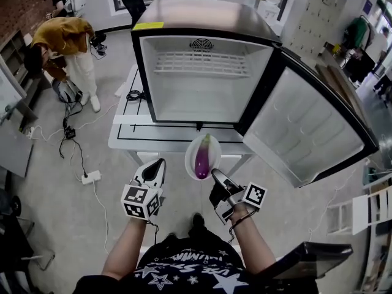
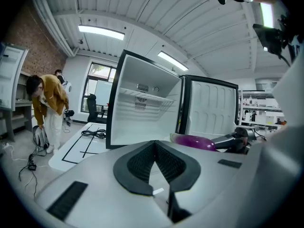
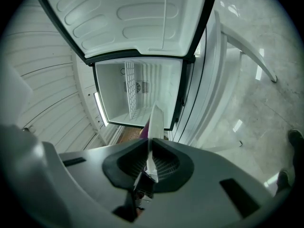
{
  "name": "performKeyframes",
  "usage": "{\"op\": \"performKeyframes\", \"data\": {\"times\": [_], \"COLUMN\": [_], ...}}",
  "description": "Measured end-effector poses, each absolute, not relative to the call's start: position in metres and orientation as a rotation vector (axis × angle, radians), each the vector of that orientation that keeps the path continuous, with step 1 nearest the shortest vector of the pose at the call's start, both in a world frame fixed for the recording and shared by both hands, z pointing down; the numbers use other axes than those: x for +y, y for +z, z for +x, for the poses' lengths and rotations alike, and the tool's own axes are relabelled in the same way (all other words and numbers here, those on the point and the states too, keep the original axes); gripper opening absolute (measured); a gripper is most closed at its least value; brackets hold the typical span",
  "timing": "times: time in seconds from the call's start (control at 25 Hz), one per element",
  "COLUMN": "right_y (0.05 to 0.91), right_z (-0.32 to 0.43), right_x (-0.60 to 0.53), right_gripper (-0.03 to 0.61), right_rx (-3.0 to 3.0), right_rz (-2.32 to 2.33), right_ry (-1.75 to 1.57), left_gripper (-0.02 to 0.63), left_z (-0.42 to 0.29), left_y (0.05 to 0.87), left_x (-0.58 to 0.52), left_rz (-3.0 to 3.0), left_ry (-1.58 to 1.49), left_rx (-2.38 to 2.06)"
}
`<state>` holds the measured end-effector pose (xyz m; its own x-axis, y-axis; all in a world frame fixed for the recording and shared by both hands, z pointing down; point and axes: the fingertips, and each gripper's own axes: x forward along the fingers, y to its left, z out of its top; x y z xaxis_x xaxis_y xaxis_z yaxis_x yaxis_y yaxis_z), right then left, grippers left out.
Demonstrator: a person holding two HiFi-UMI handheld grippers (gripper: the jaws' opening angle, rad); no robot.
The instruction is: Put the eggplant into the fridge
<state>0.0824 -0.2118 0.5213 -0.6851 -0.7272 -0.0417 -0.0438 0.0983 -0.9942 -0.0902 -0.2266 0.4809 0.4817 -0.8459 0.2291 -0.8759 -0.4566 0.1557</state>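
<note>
My right gripper [image 3: 148, 147] is clamped on the thin rim of a white plate [image 1: 188, 158]. The eggplant [image 1: 202, 159] lies in that plate with its stalk end pointing toward the fridge [image 1: 202, 106]. My left gripper [image 2: 154, 145] has its jaws together with nothing between them. It hangs just left of the plate, at lower centre of the head view, and does not touch it.

The plate sits at the front edge of the white surface [image 1: 122, 133], just below the fridge opening at centre frame. I cannot tell whether it rests on that edge or is held clear of it. The door [image 1: 306, 130] stands wide open to the right. The inside looks bare apart from a wire shelf [image 1: 202, 63] near the top.

As I judge it, the grasp is made and the door is already open, but the eggplant is not yet inside. What is left is to carry the plate forward through the opening, set it down on the fridge floor, release it, and probably shut the door.
</note>
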Motion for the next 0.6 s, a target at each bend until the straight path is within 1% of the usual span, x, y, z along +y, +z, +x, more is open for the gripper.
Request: {"op": "performKeyframes", "data": {"times": [0.6], "right_y": [0.517], "right_z": [0.094], "right_x": [-0.277], "right_gripper": [0.021], "right_rx": [1.952], "right_rz": [-0.587], "right_ry": [-1.717], "left_gripper": [0.008], "left_z": [-0.070], "left_y": [0.477], "left_x": [-0.271], "left_rz": [2.364], "left_ry": [0.131], "left_rx": [-1.665]}}
